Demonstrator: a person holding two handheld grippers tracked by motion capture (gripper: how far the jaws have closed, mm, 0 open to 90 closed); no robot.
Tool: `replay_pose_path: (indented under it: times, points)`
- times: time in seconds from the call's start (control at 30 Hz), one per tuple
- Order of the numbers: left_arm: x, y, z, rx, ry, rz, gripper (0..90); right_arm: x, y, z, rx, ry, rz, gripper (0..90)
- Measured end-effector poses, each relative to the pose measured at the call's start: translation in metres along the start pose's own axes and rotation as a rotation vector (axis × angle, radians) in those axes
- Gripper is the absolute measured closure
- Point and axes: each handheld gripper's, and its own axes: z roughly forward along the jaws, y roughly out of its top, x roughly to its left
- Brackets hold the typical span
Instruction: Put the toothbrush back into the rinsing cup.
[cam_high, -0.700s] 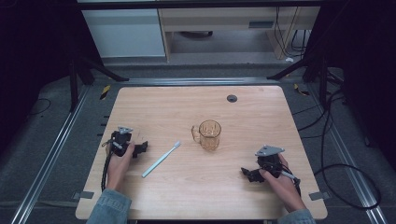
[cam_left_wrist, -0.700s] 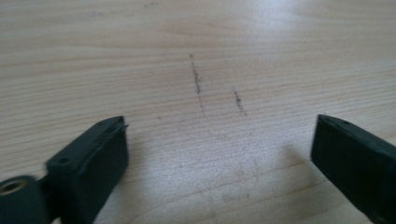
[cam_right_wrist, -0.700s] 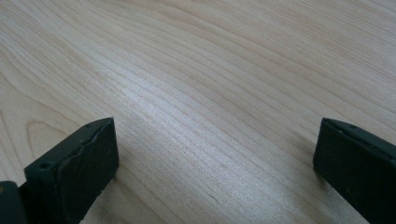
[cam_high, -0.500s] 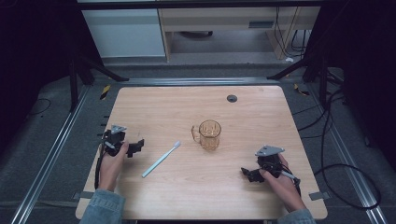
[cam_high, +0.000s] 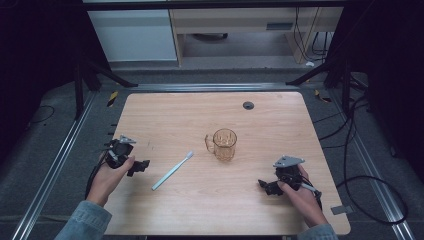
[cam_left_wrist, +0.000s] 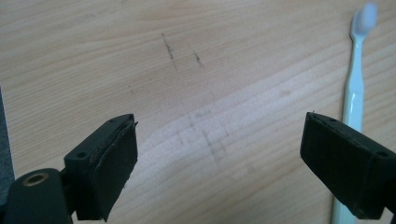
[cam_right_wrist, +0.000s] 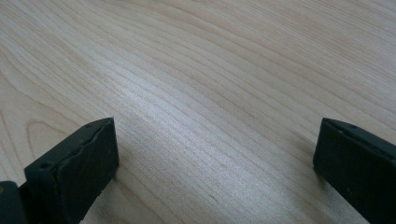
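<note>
pale wood table (cam_high: 175, 115), amber glass mug (cam_high: 223, 144) mid-table (handle to its left), small dark grommet (cam_high: 248, 105) near far edge

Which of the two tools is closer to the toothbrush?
The left tool: the toothbrush lies just beside it. The right tool sits farther off.

In the left gripper view, the toothbrush (cam_left_wrist: 353, 100) is running off the bottom edge at five o'clock, its lower handle hiding behind the right-hand jaw, and its bristle head is blurring at one o'clock. In the high view, the person's forearms are being cut off at six o'clock, and the amber mug (cam_high: 223, 143) is showing too small to tell its contents.
</note>
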Motion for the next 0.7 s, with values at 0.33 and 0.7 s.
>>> replay_pose_path:
  times: [0.33,0.7]
  points:
    - [-0.013,0.011,-0.014,0.09,-0.04,0.044,11.8,0.001,0.001,0.0,0.001,-0.016,0.021,0.4]
    - [-0.047,0.031,-0.004,0.154,-0.101,0.122,12.5,0.002,0.001,0.002,0.0,-0.034,0.03,0.4]
